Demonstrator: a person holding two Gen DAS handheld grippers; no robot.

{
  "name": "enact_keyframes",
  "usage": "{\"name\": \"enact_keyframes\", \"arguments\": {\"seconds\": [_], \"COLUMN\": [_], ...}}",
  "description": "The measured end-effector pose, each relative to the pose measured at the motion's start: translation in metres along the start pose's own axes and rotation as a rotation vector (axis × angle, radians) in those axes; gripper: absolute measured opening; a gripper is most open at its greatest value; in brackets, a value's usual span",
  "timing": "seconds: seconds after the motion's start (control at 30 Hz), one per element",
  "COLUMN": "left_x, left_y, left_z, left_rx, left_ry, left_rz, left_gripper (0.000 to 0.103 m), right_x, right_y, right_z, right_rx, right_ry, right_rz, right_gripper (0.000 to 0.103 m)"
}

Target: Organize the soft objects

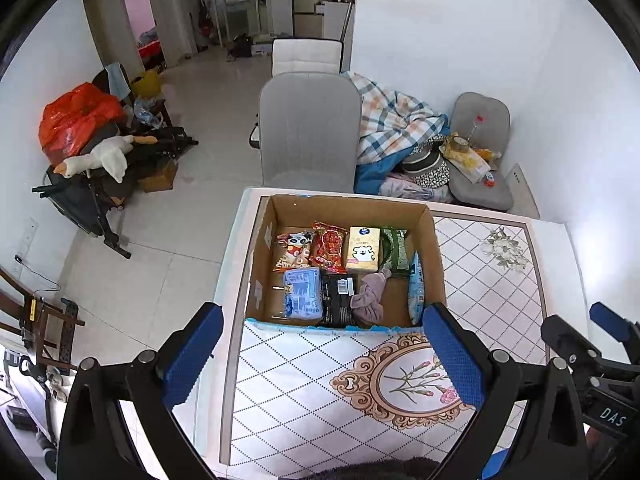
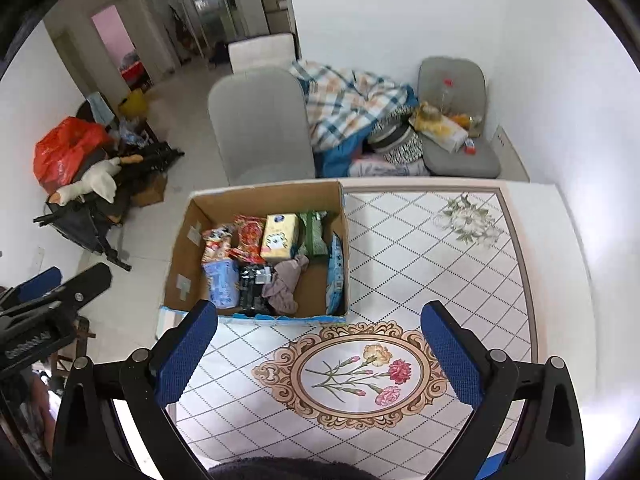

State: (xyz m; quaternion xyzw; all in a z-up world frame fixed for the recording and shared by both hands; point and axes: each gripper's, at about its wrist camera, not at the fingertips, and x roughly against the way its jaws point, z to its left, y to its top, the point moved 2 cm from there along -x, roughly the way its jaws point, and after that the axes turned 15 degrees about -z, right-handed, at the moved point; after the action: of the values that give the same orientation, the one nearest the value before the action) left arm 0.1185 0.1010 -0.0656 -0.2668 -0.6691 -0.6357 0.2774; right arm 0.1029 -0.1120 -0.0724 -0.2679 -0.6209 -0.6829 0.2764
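An open cardboard box [image 1: 434,248] [image 2: 182,236] stands on the patterned table. Inside lie several soft packs: a panda snack bag [image 1: 293,251], a red snack bag [image 1: 329,246], a yellow tissue pack [image 1: 363,249] [image 2: 279,237], a green pack [image 1: 396,250] [image 2: 314,232], a blue pack [image 1: 303,293] [image 2: 222,282], a black pack [image 1: 339,300], a mauve cloth [image 1: 370,294] [image 2: 286,280] and a blue pouch [image 1: 416,294] upright against the right wall. My left gripper [image 1: 324,320] is open and empty, held above the table before the box. My right gripper [image 2: 320,316] is open and empty, to the box's right front.
The table [image 2: 420,260] has a diamond-and-flower pattern; its left edge runs beside the box. A grey chair [image 1: 308,132] stands behind the table. Blankets and a cushioned seat [image 1: 480,152] sit at back right. A cluttered rack with a plush goose [image 1: 100,156] stands on the floor at left.
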Motion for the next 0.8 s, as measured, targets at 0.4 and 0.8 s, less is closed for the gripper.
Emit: {"name": "enact_keyframes", "arguments": {"seconds": [0.4,0.8], "left_x": [0.042,0.051], "left_y": [-0.004,-0.005], "left_z": [-0.006,-0.006], "left_rx": [-0.012,0.006], "left_ry": [0.014,0.023], "left_rz": [-0.044,-0.075], "left_gripper": [0.102,0.102], "right_x": [0.056,0.069], "right_y": [0.006,0.008], "right_z": [0.008,0.005], "right_rx": [0.034,0.03], "right_ry": [-0.029,-0.044], "right_rz": [-0.06,-0.08], "right_gripper": [0.103,0.103]}}
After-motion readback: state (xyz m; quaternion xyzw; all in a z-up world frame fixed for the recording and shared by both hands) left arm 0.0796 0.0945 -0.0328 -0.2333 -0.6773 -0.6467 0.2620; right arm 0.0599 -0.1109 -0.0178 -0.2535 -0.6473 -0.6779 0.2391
